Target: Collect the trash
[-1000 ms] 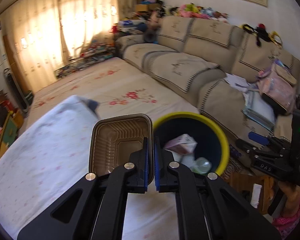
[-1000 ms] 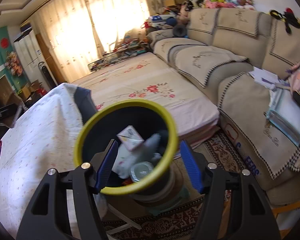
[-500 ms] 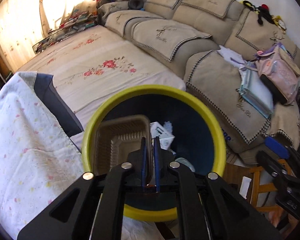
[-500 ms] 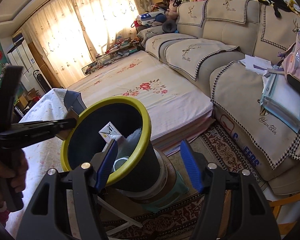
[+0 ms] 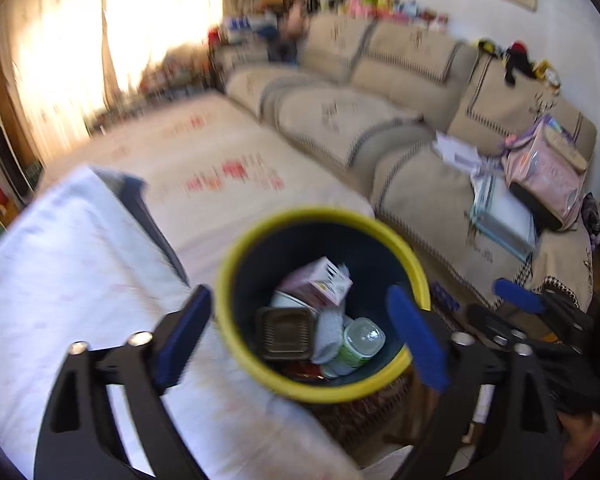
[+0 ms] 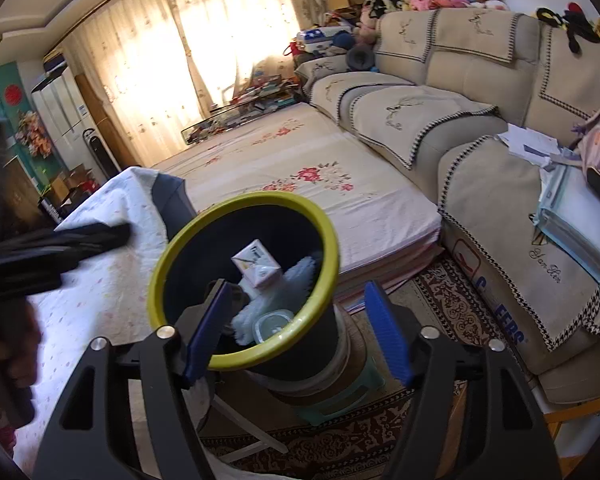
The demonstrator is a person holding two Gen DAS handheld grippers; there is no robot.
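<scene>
You are holding your left gripper wide apart now, jaws just opened, so the brown tray is lying in the yellow-rimmed bin.

The right gripper holds its blue jaws apart over the near rim of the yellow-rimmed bin, gripping nothing. Inside lie a small carton, white cloth and a clear lid. The bin stands just beside the bench corner.
</scene>
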